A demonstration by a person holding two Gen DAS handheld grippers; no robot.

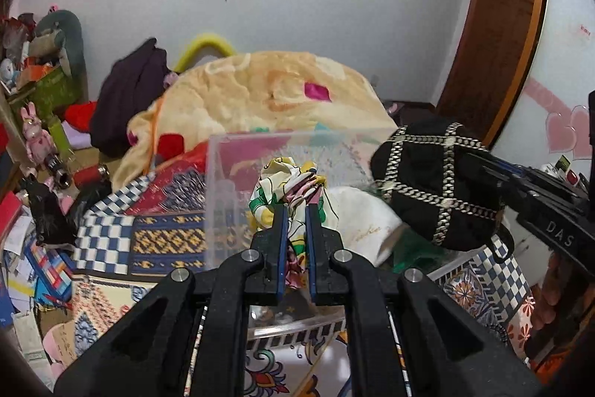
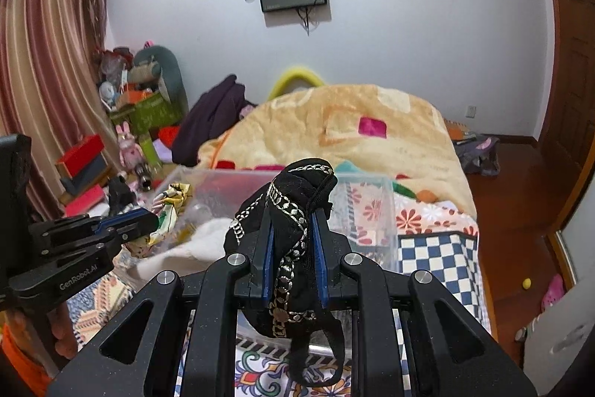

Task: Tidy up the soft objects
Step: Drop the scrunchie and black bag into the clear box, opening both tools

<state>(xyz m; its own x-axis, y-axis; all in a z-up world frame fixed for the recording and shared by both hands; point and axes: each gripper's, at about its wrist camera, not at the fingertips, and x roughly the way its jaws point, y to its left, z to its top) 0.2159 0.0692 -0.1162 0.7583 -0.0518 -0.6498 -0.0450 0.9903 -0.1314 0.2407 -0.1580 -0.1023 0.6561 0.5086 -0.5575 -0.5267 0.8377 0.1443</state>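
Note:
My left gripper (image 1: 296, 207) is shut on a floral silk scarf (image 1: 286, 181) and holds it over a clear plastic box (image 1: 223, 196) on the bed. The scarf also shows in the right wrist view (image 2: 169, 207). My right gripper (image 2: 292, 222) is shut on a black hat with silver chain trim (image 2: 293, 196), held above the box's near side (image 2: 372, 211). The hat also shows in the left wrist view (image 1: 435, 181), with the right gripper (image 1: 483, 162) coming from the right. A white soft item (image 1: 364, 222) lies inside the box.
The box stands on a patterned checkered bedspread (image 2: 438, 259). A yellow quilt (image 2: 353, 133) is heaped behind it, with dark purple clothes (image 2: 215, 114) to the left. Cluttered boxes and toys (image 2: 137, 106) fill the left side by the curtain. A wooden door (image 2: 572, 92) is right.

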